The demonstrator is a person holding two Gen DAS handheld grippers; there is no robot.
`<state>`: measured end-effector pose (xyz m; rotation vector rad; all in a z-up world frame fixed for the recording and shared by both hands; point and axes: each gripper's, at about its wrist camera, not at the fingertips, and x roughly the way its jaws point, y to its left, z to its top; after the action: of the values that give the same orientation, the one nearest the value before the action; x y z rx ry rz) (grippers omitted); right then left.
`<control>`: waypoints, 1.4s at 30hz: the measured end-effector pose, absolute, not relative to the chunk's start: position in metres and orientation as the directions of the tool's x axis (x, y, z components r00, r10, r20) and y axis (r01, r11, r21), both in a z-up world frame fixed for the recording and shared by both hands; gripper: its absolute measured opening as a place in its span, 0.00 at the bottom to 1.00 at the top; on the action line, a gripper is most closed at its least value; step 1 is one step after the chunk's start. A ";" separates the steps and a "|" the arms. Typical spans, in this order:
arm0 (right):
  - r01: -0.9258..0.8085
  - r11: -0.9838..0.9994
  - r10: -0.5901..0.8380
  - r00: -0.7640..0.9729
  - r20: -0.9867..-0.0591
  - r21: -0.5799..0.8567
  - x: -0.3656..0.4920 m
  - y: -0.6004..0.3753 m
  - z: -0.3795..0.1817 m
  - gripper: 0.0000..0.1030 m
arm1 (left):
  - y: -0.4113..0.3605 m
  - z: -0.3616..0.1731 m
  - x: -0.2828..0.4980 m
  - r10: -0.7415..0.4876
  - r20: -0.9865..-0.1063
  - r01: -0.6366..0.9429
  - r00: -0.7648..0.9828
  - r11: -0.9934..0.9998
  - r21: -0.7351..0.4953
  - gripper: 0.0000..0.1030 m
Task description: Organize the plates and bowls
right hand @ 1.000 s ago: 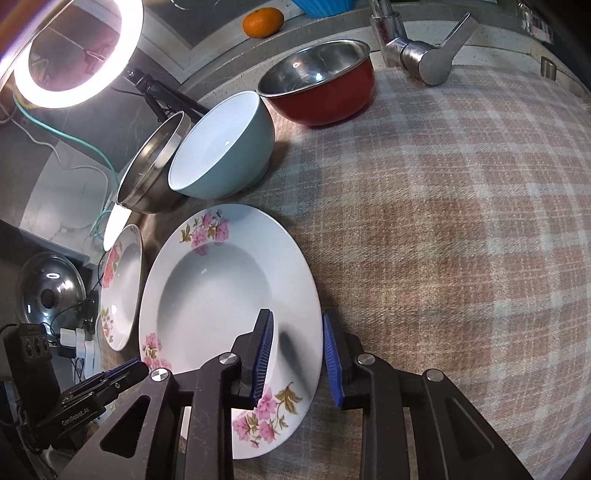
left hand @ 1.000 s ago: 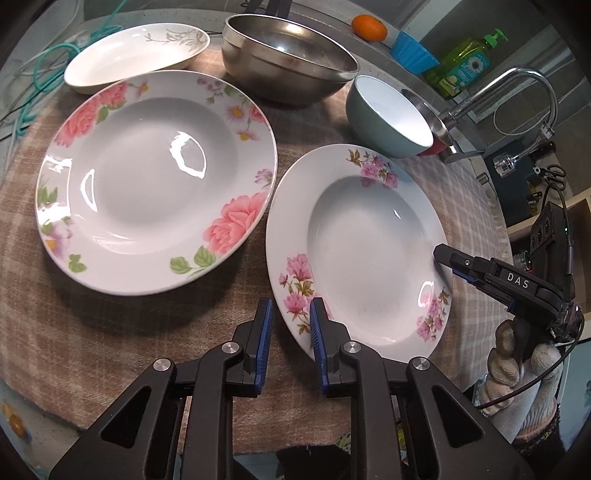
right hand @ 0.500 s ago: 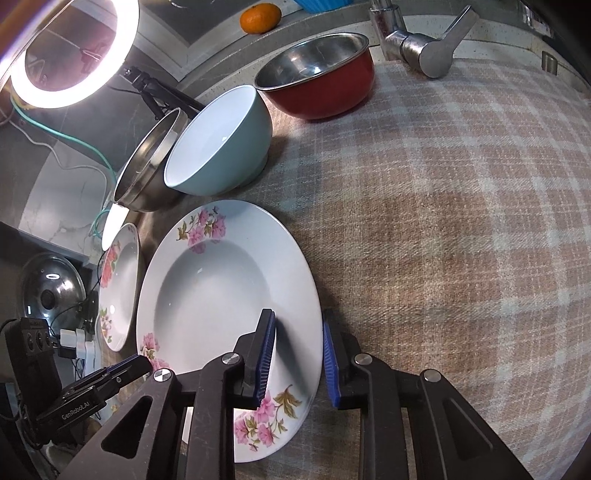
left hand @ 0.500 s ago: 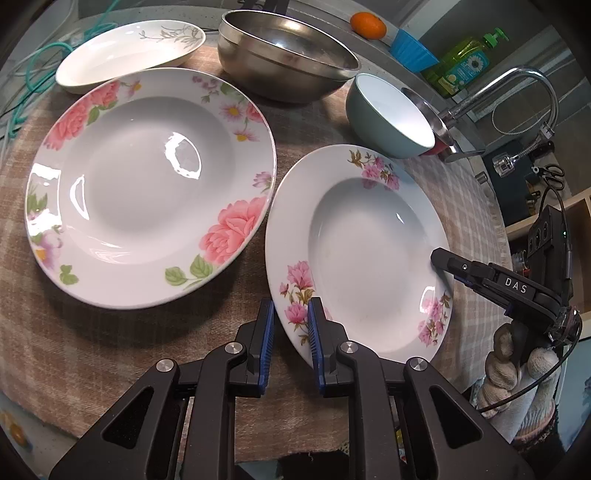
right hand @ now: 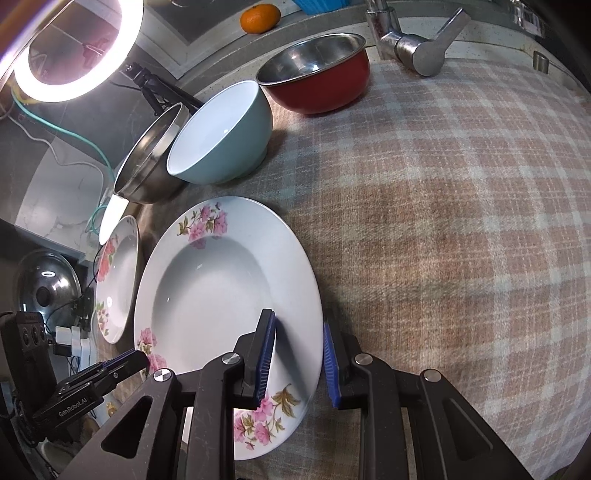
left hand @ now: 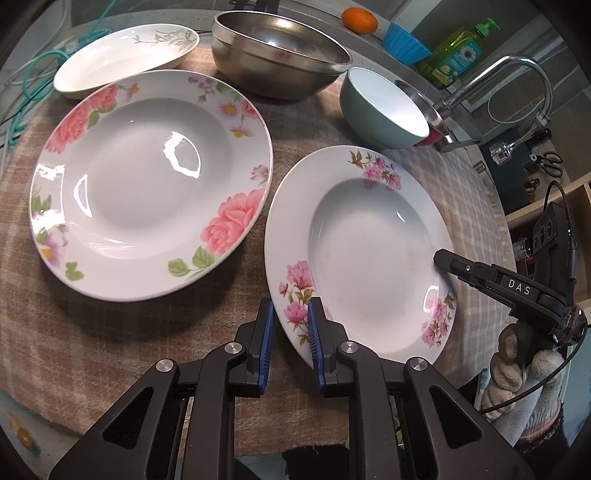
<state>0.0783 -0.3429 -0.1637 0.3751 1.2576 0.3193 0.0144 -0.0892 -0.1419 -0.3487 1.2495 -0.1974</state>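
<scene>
A white deep plate with small pink flowers (left hand: pixel 365 251) lies on the plaid cloth; it also shows in the right wrist view (right hand: pixel 221 291). My left gripper (left hand: pixel 290 328) straddles its near-left rim, jaws narrowly open, one pad over and one outside the rim. My right gripper (right hand: pixel 299 350) straddles the opposite rim, jaws apart around it. A larger plate with big pink roses (left hand: pixel 147 181) lies to the left. Behind stand a steel bowl (left hand: pixel 277 55), a light blue bowl (left hand: pixel 384 107) and a red bowl (right hand: pixel 317 81).
A white oval dish (left hand: pixel 125 55) sits at the far left. A faucet (left hand: pixel 498 77), soap bottle (left hand: pixel 458 51) and orange (left hand: pixel 359 20) stand behind the cloth (right hand: pixel 461 221). A ring light (right hand: pixel 70 48) and a pot lid (right hand: pixel 48 291) are off the left edge.
Both grippers have moved in onto the small-flowered plate's rim, left from one side, right from the other. The plates and bowls have not moved.
</scene>
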 end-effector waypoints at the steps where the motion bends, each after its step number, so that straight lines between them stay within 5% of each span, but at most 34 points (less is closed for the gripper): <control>1: -0.024 0.897 0.430 0.280 -0.858 0.442 0.076 -0.343 -0.163 0.22 | -0.089 -0.142 0.014 -0.334 -0.891 -0.038 0.306 0.931 -0.362 0.16; 42: 0.051 0.905 0.392 0.287 -0.874 0.423 0.022 -0.340 -0.167 0.22 | -0.087 -0.142 -0.002 -0.338 -0.901 0.044 0.272 0.940 -0.339 0.16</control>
<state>0.0224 -0.3398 -0.1675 0.4079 1.2686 0.2366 -0.0017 -0.0868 -0.1418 -0.2674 1.2739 -0.2613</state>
